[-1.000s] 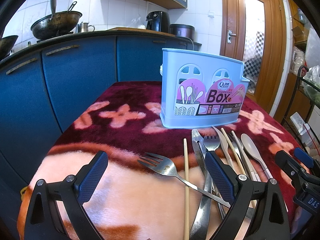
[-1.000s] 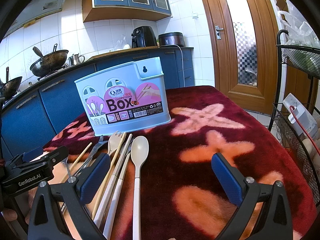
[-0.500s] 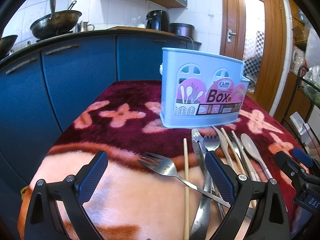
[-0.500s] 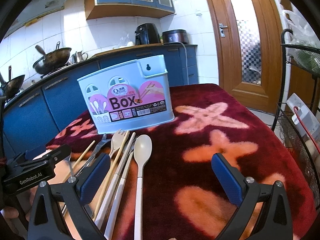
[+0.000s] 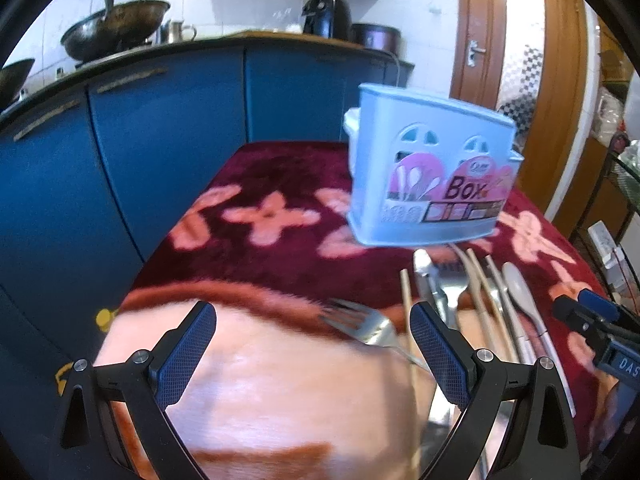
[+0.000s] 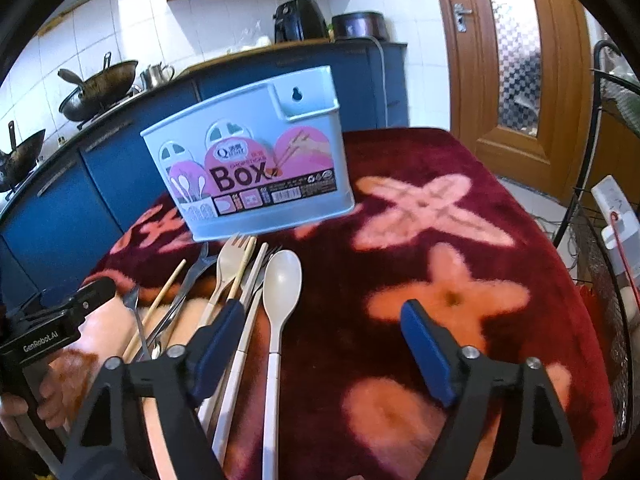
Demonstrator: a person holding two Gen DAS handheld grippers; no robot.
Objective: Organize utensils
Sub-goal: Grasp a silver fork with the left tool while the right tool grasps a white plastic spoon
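A light blue utensil box (image 5: pixel 432 176) (image 6: pixel 248 172) stands upright on the red flowered cloth. In front of it lie a beige spoon (image 6: pixel 280 280) (image 5: pixel 518 288), a beige fork (image 6: pixel 230 260), chopsticks (image 5: pixel 408 320) and a metal fork (image 5: pixel 364 326). My left gripper (image 5: pixel 312 316) hangs open above the cloth, and the metal fork's tines show between its fingers. My right gripper (image 6: pixel 322 310) is open with its jaws closing. The spoon's handle lies below and between its fingers, and no pad touches it.
Blue kitchen cabinets (image 5: pixel 160 152) run close along the table's far and left edges, with woks (image 6: pixel 100 88) on the counter. A wire rack (image 6: pixel 600 240) stands at the right edge, with a wooden door (image 6: pixel 520 60) behind it. A hand (image 6: pixel 24 412) holds the left gripper's body.
The right gripper's fingers have drawn closer together, and its view has tipped down over the utensils. The left view has swung slightly left, so the box sits further right. Nothing was picked up.
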